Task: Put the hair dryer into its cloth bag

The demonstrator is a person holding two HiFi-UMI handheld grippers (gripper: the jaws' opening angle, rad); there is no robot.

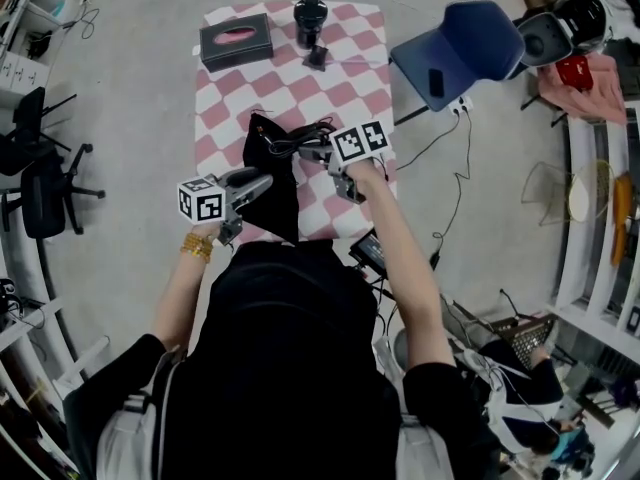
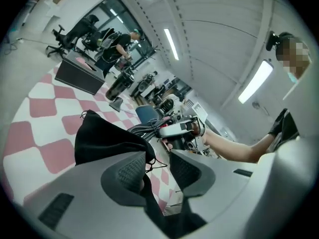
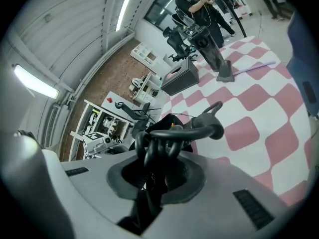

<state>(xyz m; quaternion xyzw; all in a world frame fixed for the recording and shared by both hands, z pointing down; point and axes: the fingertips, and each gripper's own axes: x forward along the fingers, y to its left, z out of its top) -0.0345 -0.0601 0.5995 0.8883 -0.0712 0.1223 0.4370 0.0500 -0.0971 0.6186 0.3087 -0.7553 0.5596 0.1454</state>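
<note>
From where I stand the job looks mostly done, though that is my reading. The black cloth bag (image 1: 270, 173) lies bulging on the checked table (image 1: 350, 68) near its front edge; no dryer body shows outside it, so I take it to be inside. What is left out is the coiled power cord (image 1: 295, 138), which sticks from the bag's mouth; it has yet to go in, and the mouth is not drawn shut. A dark upright object (image 1: 310, 18) stands at the far end beside a tissue box (image 1: 236, 40); I cannot tell what it is.

The left gripper (image 2: 152, 168) is low at the near edge, pointing almost level at the bag's near end; its jaws stand apart, with a fold of bag cloth hanging loose between them. The right gripper (image 3: 154, 176) reaches across from the other side, tipped downward and rolled; its jaws are clamped narrow on the cord's coils just at the bag's opening.
</note>
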